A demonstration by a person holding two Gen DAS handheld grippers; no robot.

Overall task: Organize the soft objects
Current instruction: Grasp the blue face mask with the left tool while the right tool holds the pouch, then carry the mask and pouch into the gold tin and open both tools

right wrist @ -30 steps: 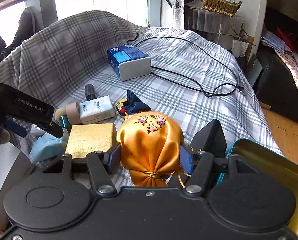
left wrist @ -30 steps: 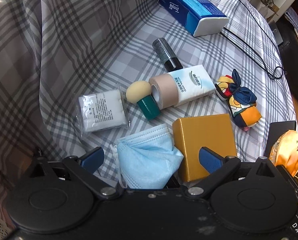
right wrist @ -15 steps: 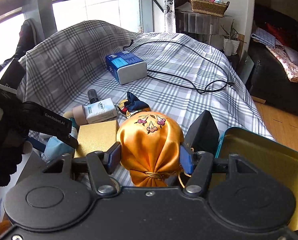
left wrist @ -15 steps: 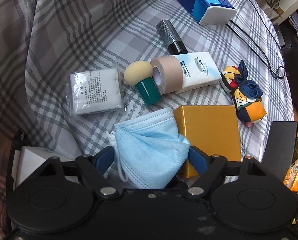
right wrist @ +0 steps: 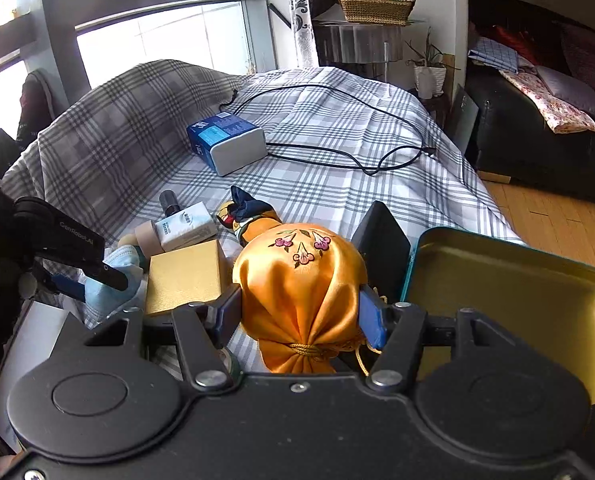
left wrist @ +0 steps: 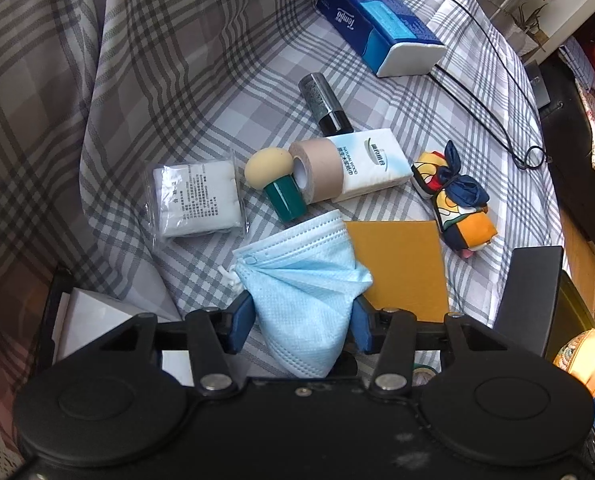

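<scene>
**Both claws loaded over the plaid bed**

At the far left lies a bagged white cloth pack (left wrist: 195, 199), then a yellow sponge puff on a green base (left wrist: 273, 178) touching a beige tape roll (left wrist: 317, 170). Nearer, the left gripper (left wrist: 302, 320) is pinched on a blue face mask (left wrist: 303, 288), lifted beside the gold box (left wrist: 399, 266). Right of that box rests a colourful knotted cloth bundle (left wrist: 457, 200). The right gripper (right wrist: 300, 314) clamps an orange satin pouch (right wrist: 299, 276), just left of an open gold-lined tin (right wrist: 509, 280).
</scene>
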